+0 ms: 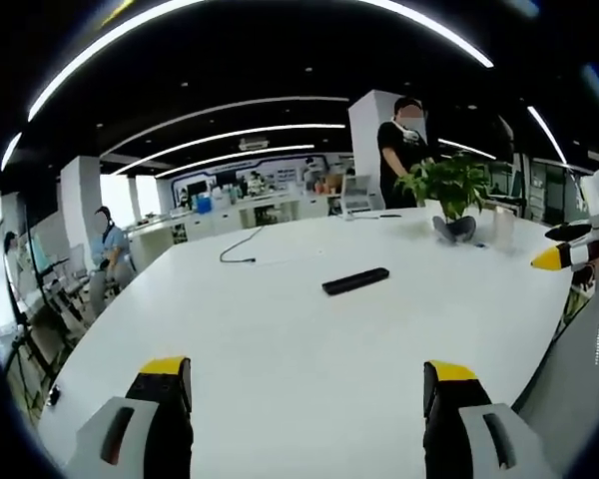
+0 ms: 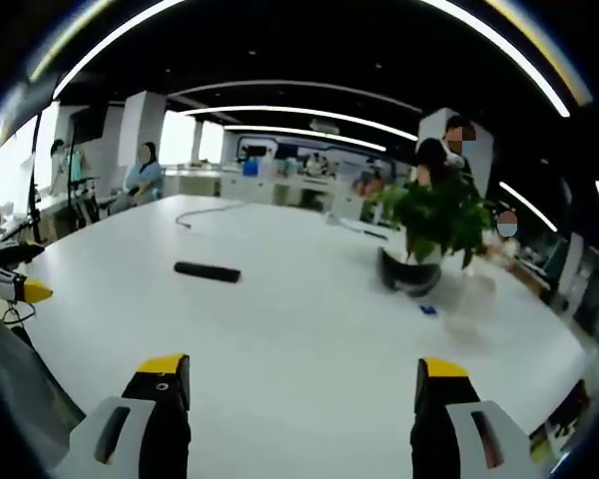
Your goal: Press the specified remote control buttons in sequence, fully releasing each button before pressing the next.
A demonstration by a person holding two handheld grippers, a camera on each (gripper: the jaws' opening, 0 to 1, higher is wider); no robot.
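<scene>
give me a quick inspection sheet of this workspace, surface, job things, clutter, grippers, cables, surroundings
surface: large white table, mostly bare.
job's things: black remote control lies flat near the table's middle, untouched, apart from both grippers.
clutter: potted green plant in a dark pot; small blue item on the table near it.
grippers: left hand-held gripper jaws apart, holding nothing; right hand-held gripper jaws apart, holding nothing. Both stand well short of the remote.
cables: thin dark cable lying on the far part of the table.
surroundings: open office with ceiling light strips, desks, several people standing or seated beyond the table.
</scene>
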